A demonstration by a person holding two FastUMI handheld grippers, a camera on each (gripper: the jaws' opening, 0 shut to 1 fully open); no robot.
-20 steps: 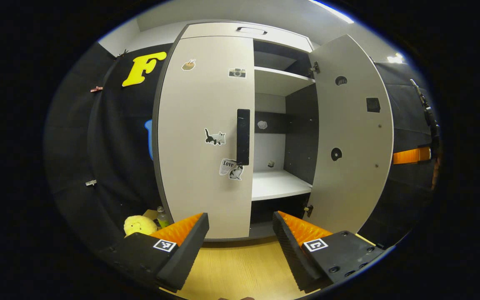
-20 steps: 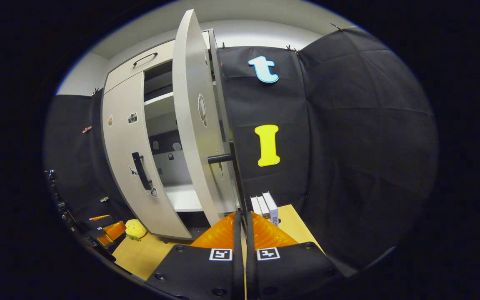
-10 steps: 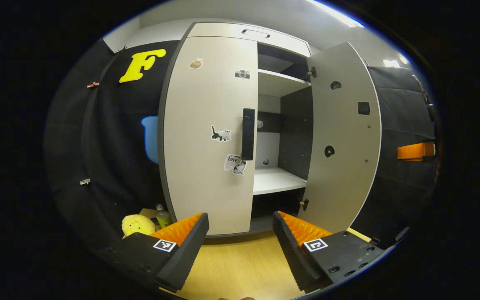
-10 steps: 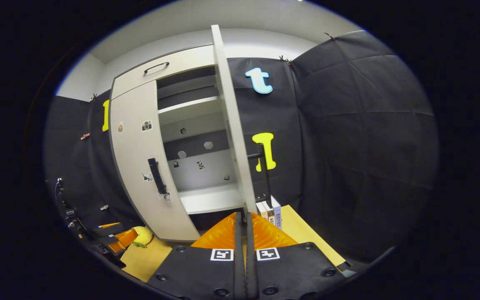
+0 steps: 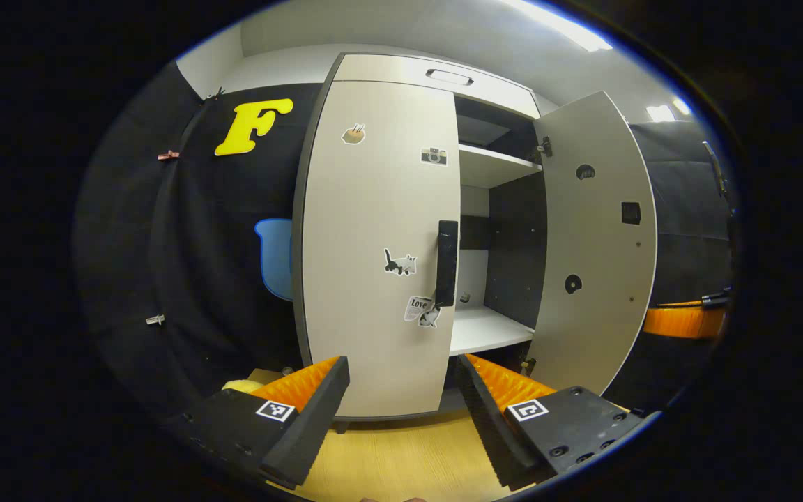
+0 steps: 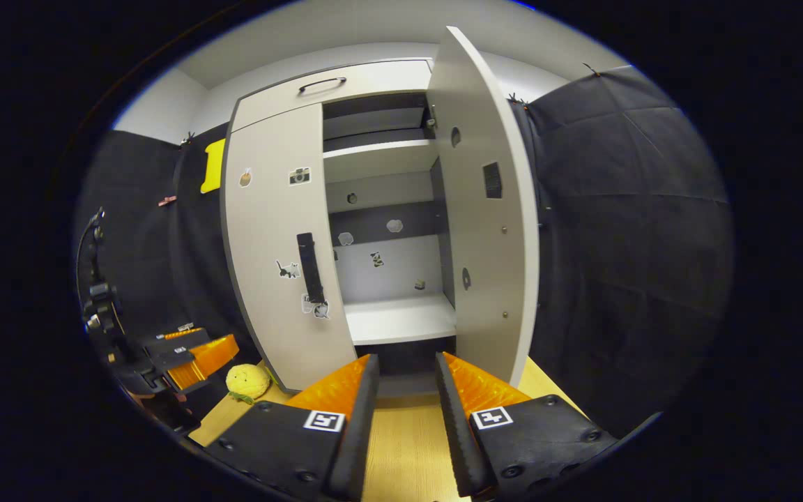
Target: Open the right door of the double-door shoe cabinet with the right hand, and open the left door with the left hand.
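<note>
Cabinet's right door stands open, left door closed. My left gripper and right gripper both gape, empty. I could overshoot the left door's handle and bump the panel.

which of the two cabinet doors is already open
The right door, swung wide, showing the shelves. The left door, with stickers and a black handle, is shut.

Right gripper now off the right door, fingers parted where a second ago pressed together. Right door swung wide, inner face showing toward 1 o'clock. In the left gripper view, left door's handle shifted rightward, nearer 12 o'clock.
</note>
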